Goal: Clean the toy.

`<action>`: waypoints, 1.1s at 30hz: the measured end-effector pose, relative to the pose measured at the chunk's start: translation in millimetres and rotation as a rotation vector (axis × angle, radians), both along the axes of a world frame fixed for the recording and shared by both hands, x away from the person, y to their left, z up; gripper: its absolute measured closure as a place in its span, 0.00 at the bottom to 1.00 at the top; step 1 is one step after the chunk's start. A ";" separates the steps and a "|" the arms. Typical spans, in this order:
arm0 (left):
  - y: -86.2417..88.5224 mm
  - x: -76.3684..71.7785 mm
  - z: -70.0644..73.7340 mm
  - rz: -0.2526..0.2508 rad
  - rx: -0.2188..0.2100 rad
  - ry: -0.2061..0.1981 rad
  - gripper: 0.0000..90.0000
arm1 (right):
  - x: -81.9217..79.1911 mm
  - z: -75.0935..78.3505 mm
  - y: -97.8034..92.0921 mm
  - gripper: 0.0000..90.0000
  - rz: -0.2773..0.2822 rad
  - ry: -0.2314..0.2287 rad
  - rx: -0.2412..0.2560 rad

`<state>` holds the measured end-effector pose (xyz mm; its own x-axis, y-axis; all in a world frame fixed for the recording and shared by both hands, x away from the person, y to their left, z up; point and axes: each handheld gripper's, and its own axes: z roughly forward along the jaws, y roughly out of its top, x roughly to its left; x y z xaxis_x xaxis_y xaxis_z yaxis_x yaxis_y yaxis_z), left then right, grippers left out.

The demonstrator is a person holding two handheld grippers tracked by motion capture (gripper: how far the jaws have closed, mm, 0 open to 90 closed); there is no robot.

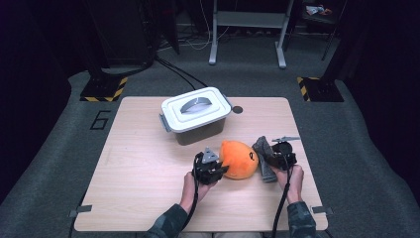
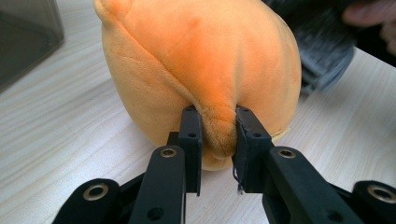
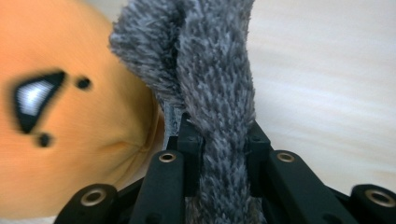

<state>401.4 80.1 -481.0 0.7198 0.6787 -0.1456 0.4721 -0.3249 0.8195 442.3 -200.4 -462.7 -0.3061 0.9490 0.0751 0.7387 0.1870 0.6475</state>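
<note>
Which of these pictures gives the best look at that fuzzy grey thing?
The right gripper view: the grey fuzzy cloth stands close up, its shaggy pile sharp, pinched between the right claw. The high view shows it small, lying beside the orange plush toy. The left gripper view catches a dark blurred corner behind the toy.

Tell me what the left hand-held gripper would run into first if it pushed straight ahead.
The orange plush. The left hand-held gripper is already shut on a fold of it, and the plush's body bulges directly ahead of the jaws.
</note>
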 end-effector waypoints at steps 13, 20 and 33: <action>1.0 0.8 0.2 0.002 0.002 0.003 0.83 | -26.2 54.5 45.3 0.83 0.169 -0.115 0.000; 3.7 2.4 0.3 -0.001 -0.005 -0.001 0.75 | -16.1 40.2 57.3 0.83 0.184 -0.089 -0.035; 1.1 3.4 -0.7 0.004 0.060 -0.052 0.56 | 3.1 37.6 59.5 0.83 0.177 -0.061 -0.051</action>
<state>404.8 81.1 -481.7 0.7223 0.6883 -0.0673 0.4310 -0.3720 0.8221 445.4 -140.9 -425.1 -0.4710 0.8821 0.0050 0.6512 0.3439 0.6765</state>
